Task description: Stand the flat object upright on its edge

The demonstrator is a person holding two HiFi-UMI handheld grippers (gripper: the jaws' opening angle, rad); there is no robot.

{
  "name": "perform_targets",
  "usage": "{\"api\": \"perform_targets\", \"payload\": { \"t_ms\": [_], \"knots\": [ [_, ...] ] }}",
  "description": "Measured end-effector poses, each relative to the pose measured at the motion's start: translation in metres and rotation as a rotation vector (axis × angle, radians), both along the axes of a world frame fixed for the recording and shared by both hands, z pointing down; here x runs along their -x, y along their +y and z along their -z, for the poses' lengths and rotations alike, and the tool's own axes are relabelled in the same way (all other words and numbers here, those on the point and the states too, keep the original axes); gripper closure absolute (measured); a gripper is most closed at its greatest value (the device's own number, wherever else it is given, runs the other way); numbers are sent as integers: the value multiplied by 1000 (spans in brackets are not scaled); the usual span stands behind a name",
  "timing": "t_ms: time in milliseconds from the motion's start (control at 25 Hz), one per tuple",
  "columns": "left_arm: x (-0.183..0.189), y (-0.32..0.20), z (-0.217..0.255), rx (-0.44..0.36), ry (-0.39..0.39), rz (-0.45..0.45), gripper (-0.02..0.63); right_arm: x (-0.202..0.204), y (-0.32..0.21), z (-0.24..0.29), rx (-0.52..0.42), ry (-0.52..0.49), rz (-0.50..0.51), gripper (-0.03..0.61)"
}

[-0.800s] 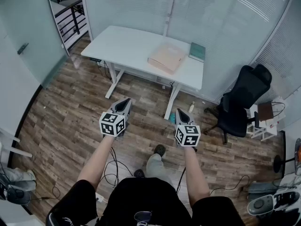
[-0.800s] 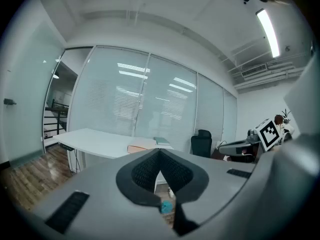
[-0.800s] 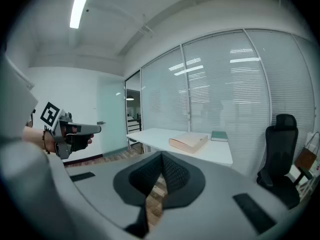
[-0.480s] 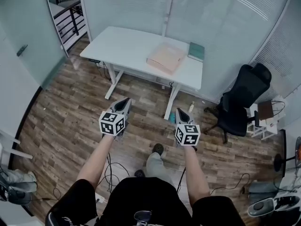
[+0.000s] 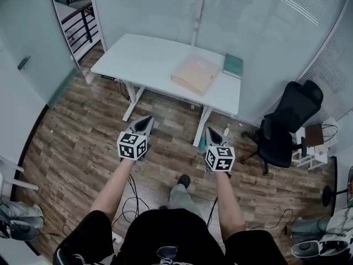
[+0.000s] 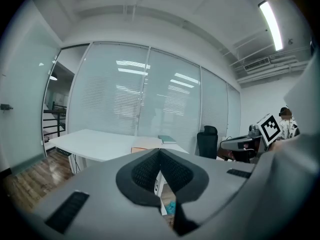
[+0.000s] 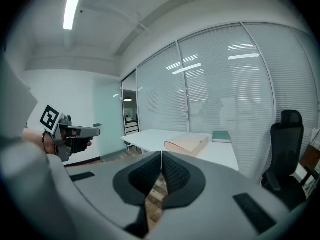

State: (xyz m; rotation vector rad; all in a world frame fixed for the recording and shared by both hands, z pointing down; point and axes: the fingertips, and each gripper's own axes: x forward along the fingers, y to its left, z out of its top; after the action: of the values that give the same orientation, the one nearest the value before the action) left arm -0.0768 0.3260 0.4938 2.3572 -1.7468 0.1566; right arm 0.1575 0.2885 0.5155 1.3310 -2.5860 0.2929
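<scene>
Here, left gripper (image 6: 160,151), jaws together, hides most of tan box (image 6: 142,146).

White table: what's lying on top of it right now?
A tan flat object and a green book lie flat, side by side, near the white table's right end. Anything beneath either one is covered.

A white desk (image 5: 149,54) stands well ahead of the fingers (image 5: 144,123), against a glass wall (image 5: 253,15) with blinds. A black office chair (image 5: 287,126) sits to their right; cables (image 5: 134,192) lie on the wood floor (image 5: 71,131) behind them.
</scene>
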Motion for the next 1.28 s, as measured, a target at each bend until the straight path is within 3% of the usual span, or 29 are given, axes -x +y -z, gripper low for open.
{"api": "perform_targets", "payload": {
  "t_ms": [520,1280],
  "knots": [
    [20,-104,4,31,-25,52,592,9,-116,1,31,-6,32,557],
    [-21,-239,-18,60,-39,31,592,-25,-242,-21,59,13,30,557]
  ]
}}
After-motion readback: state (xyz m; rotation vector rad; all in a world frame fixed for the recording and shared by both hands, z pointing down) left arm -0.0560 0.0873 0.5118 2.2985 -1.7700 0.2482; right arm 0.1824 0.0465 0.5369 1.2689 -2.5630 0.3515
